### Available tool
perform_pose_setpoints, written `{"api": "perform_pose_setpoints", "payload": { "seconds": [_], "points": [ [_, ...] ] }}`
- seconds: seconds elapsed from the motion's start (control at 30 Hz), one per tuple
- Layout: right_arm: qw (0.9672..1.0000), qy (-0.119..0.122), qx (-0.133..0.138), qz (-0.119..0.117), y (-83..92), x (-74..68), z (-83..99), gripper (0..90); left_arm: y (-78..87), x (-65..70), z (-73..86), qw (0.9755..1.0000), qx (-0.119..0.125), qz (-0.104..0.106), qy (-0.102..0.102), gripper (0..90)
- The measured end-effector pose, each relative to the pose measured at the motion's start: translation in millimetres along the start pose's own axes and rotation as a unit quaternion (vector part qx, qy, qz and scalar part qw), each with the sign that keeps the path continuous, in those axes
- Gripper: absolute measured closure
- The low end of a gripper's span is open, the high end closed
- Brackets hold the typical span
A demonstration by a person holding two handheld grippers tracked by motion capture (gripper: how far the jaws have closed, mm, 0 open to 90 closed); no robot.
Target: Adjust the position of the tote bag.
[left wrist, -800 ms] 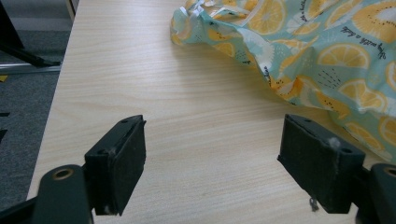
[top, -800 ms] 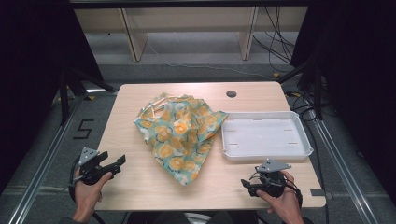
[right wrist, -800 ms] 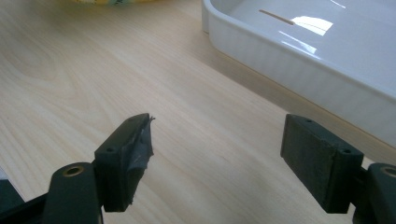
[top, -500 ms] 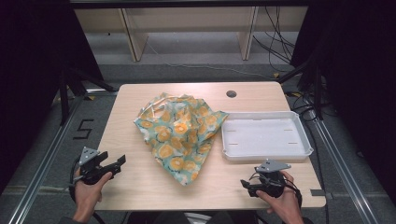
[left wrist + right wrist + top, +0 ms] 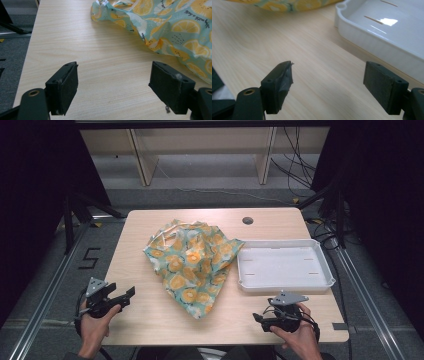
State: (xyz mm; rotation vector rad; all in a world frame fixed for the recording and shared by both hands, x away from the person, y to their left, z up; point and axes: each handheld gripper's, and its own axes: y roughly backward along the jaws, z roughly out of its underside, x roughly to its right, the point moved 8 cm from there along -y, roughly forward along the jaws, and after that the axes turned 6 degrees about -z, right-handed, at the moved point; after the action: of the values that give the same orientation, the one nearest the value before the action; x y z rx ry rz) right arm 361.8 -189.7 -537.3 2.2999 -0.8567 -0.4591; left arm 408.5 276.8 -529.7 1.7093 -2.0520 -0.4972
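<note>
A crumpled cloth (image 5: 192, 262) printed with orange slices on pale green lies in the middle of the wooden table (image 5: 140, 317). Beside it on the right stands an empty white tray (image 5: 284, 266). My left gripper (image 5: 127, 293) rests at the table's front left corner, open, with bare wood between its jaws. In the left gripper view the gripper (image 5: 113, 85) points toward the cloth (image 5: 170, 27), which lies ahead and to the right, apart from the pads. My right gripper (image 5: 257, 319) sits open at the front right. Its own view shows the gripper (image 5: 329, 82) with the tray (image 5: 372, 37) ahead to the right.
A round cable hole (image 5: 247, 220) sits near the table's far edge. Wooden shelf legs (image 5: 145, 162) and cables (image 5: 295, 160) stand on the floor behind the table. Dark stands and rails flank both sides.
</note>
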Motion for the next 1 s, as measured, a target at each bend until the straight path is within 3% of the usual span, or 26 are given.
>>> {"api": "perform_pose_setpoints", "payload": {
  "seconds": [0.13, 0.17, 0.27, 0.3, 0.33, 0.37, 0.53, 0.57, 0.63, 0.67, 0.7, 0.73, 0.77, 0.83, 0.9, 1.0],
  "points": [
    [0.9997, 0.007, 0.012, -0.019, -3.6, -12.9, -10.5, 23.0, -0.2, 2.7, 1.2, 0.9999, -0.004, 0.006, -0.007, 20.2],
    [0.9994, 0.018, 0.022, -0.021, -6.7, -18.2, -16.6, 22.6, -0.2, 4.6, 1.6, 0.9999, -0.006, 0.008, -0.006, 20.0],
    [0.9988, 0.025, 0.022, -0.036, -9.6, -25.6, -21.5, 22.3, -0.3, 6.7, 2.4, 0.9999, -0.007, 0.013, -0.007, 18.5],
    [0.9979, 0.044, 0.027, -0.039, -12.6, -29.9, -27.8, 22.1, -0.1, 8.4, 3.4, 0.9998, -0.011, 0.014, -0.004, 17.6],
    [0.9979, 0.044, 0.027, -0.039, -12.6, -29.9, -27.8, 22.1, -0.1, 8.4, 3.4, 0.9998, -0.011, 0.014, -0.004, 16.2],
    [0.9976, 0.043, 0.028, -0.046, -16.1, -36.8, -32.2, 21.9, -0.5, 12.7, 4.6, 0.9995, -0.011, 0.029, -0.009, 14.9],
    [0.9958, 0.06, 0.026, -0.064, -24.0, -51.3, -39.9, 22.3, -0.5, 18.1, 7.2, 0.9992, -0.014, 0.034, -0.017, 15.3],
    [0.9942, 0.075, 0.034, -0.069, -28.7, -58.7, -45.8, 22.7, -0.7, 19.2, 7.5, 0.9991, -0.016, 0.034, -0.018, 15.2],
    [0.9919, 0.077, 0.038, -0.093, -33.2, -68.8, -51.3, 24.1, -0.4, 19.3, 7.8, 0.9991, -0.018, 0.032, -0.021, 16.0],
    [0.9919, 0.077, 0.038, -0.093, -33.2, -68.8, -51.3, 24.1, -0.4, 19.8, 8.0, 0.999, -0.019, 0.034, -0.023, 16.0],
    [0.9889, 0.1, 0.034, -0.105, -39.2, -77.4, -57.1, 24.2, -0.7, 20.2, 8.9, 0.999, -0.022, 0.029, -0.024, 17.2],
    [0.988, 0.109, 0.033, -0.104, -42.8, -81.9, -60.0, 24.2, -0.7, 20.2, 8.9, 0.999, -0.022, 0.029, -0.024, 17.3],
    [0.988, 0.109, 0.033, -0.104, -42.8, -81.9, -60.0, 24.2, -1.0, 20.5, 9.3, 0.999, -0.023, 0.03, -0.024, 17.3],
    [0.9841, 0.127, 0.031, -0.119, -52.4, -98.0, -68.8, 24.4, -1.7, 20.5, 9.2, 0.9989, -0.019, 0.034, -0.025, 18.4],
    [0.983, 0.132, 0.028, -0.124, -55.2, -102.8, -71.6, 24.4, -1.5, 19.7, 9.4, 0.9989, -0.021, 0.032, -0.027, 18.7],
    [0.9782, 0.147, 0.025, -0.145, -65.8, -121.8, -82.4, 24.7, -0.8, 18.3, 9.5, 0.999, -0.023, 0.028, -0.027, 19.3]
  ]
}}
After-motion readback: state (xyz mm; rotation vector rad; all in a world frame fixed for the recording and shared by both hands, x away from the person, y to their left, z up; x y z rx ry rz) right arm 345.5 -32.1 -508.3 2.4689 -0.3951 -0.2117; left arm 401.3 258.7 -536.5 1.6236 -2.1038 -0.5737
